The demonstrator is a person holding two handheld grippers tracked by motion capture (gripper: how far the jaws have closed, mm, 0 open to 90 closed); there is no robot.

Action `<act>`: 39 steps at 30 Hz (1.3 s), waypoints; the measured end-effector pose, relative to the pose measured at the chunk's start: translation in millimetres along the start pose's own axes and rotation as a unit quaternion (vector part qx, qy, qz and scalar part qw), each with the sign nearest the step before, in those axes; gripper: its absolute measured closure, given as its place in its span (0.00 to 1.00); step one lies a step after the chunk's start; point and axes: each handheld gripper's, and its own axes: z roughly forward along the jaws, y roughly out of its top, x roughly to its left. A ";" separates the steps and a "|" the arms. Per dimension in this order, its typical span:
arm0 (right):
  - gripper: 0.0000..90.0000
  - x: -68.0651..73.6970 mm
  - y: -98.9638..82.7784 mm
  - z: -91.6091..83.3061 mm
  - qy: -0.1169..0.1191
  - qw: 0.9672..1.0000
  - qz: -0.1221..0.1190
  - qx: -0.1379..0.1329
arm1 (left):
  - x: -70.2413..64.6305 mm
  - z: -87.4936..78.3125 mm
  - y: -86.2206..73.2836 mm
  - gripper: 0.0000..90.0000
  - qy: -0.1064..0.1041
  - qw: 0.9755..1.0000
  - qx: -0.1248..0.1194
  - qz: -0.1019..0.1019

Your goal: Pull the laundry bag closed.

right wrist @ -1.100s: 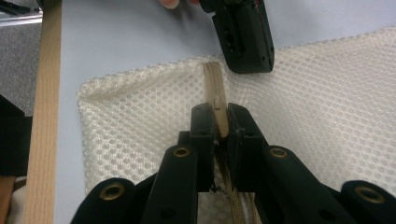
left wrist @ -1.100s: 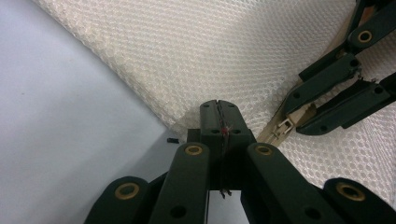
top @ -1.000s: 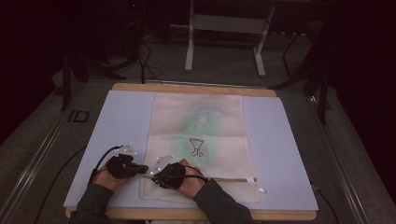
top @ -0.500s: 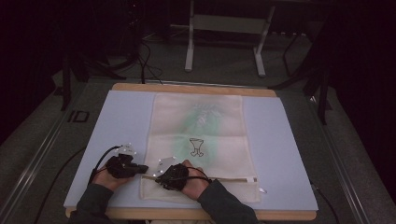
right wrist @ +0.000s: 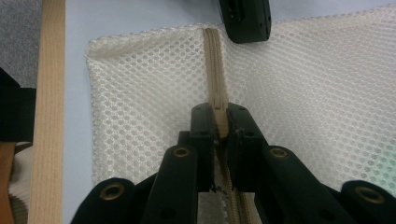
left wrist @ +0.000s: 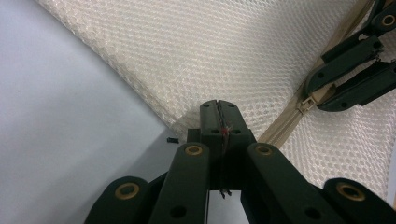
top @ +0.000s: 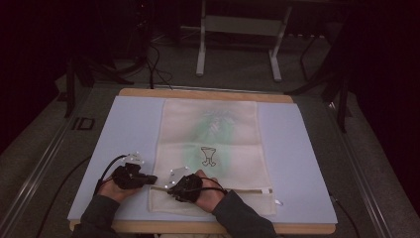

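Mesh bag (top: pixel 210 148): a cream net bag lying flat along the middle of the surface, with a pale green shape showing through it and a small dark goblet-like mark (top: pixel 208 156) near its centre.
Zip (right wrist: pixel 215 65): a tan zip across the near end of the bag; in the high view its line runs from the bag's left edge to the right, where a small pull tab (top: pixel 268 190) lies.
Left gripper (left wrist: pixel 218 114): at the bag's near-left edge, jaws pressed together with the bag's edge reaching in under their tips; whether they pinch the fabric cannot be told. A thin red-flecked thread sits in the seam between them.
Right gripper (right wrist: pixel 219 122): just right of the other one, jaws closed onto the zip, the tan tape pinched between them.
Left hand (top: pixel 115 187): at the near-left, wrapped around its gripper, dark sleeve behind.
Right hand (top: pixel 207 194): resting on the bag's near end.
Surface (top: pixel 124 129): pale blue-white board with a wooden edge (right wrist: pixel 46 93) along its near side.
Around: grey floor, a white metal frame (top: pixel 237 34) beyond the far edge, dark stands and cables (top: pixel 153 64) at the left.
In the way: the two grippers, close together at the zip's left end.
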 end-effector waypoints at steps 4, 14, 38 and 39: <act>0.91 0.1 -0.9 -1.1 0.000 1.000 -0.002 0.001 | 0.3 0.0 -0.1 1.00 -0.001 1.000 -0.001 -0.001; 0.91 0.1 -4.1 -3.8 0.000 1.000 -0.001 0.003 | 0.3 0.0 -0.1 1.00 -0.001 1.000 -0.001 -0.002; 0.91 -3.4 -14.5 -12.5 0.005 1.000 0.008 0.001 | 1.1 -0.1 -0.4 1.00 -0.003 1.000 -0.001 -0.003; 0.91 -3.1 -14.6 -12.7 0.005 1.000 0.009 0.002 | 1.1 -0.1 -0.5 1.00 -0.003 1.000 -0.001 -0.003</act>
